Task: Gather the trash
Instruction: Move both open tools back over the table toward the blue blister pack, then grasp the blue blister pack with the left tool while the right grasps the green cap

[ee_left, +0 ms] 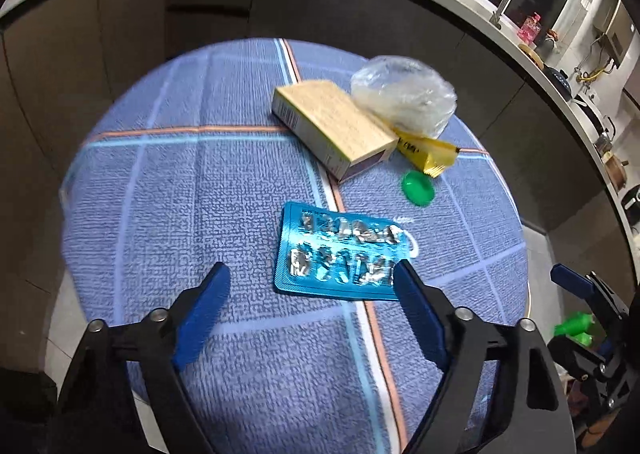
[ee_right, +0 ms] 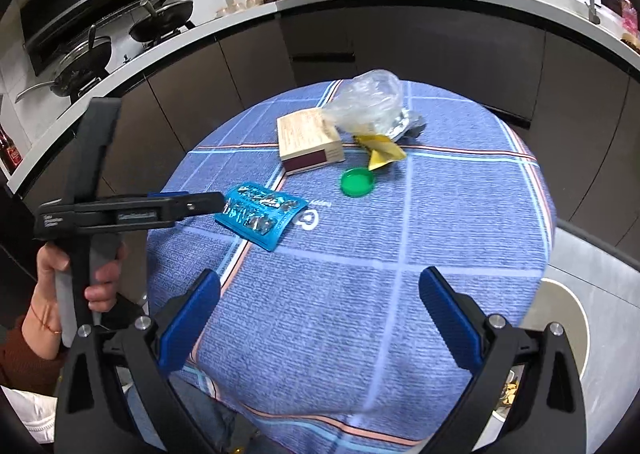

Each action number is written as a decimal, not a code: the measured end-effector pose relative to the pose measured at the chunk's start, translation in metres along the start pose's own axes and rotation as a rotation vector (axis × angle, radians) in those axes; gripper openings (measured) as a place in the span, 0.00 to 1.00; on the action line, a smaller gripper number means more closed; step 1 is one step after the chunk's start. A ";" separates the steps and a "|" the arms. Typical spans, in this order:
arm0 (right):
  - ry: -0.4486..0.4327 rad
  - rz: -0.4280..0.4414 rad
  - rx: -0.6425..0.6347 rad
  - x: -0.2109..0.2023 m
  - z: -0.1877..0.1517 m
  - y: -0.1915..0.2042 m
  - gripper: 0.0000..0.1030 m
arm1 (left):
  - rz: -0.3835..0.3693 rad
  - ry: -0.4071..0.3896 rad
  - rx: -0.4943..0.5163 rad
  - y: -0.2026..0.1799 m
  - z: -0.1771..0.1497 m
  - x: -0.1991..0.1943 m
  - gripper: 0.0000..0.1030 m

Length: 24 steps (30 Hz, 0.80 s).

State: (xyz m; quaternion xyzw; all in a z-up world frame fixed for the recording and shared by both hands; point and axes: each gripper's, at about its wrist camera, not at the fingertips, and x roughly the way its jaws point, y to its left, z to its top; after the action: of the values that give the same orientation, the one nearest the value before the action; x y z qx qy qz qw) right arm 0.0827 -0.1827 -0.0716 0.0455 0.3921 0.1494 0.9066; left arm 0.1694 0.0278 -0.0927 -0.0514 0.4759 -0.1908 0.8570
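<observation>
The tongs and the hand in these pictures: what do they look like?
The left tongs and the right tongs each have a black frame, silver round bolts and two blue pads. From the side, the left one shows a grey handle and small white lettering. The hand holding it is bare, with a thin red wrist string and a brown sleeve.

On the round table (ee_right: 440,254) I count five bits of rubbish: one blue pill strip (ee_left: 340,258), one cardboard box (ee_left: 332,125), one crumpled clear plastic bag (ee_left: 404,91), one yellow wrapper (ee_left: 426,153) and one green bottle cap (ee_left: 418,187). Two pans (ee_right: 84,57) sit on the stove behind. Two grippers, left (ee_left: 312,274) and right (ee_right: 320,282).
</observation>
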 end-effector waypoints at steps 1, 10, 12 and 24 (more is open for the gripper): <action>0.005 -0.003 -0.005 0.003 0.001 0.002 0.97 | -0.011 0.007 0.004 0.002 0.001 0.003 0.75; 0.038 -0.019 0.003 0.030 0.016 0.002 0.97 | -0.100 0.081 0.038 0.009 0.018 0.029 0.59; 0.043 -0.030 0.002 0.037 0.020 0.001 0.97 | -0.112 0.081 0.050 0.008 0.020 0.032 0.58; 0.095 -0.082 0.068 0.094 0.042 -0.022 0.63 | -0.146 0.101 0.074 -0.002 0.026 0.043 0.37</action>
State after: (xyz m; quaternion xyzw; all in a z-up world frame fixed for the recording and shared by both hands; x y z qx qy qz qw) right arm 0.1792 -0.1732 -0.1121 0.0532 0.4411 0.1005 0.8902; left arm 0.2104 0.0077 -0.1122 -0.0444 0.5061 -0.2726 0.8170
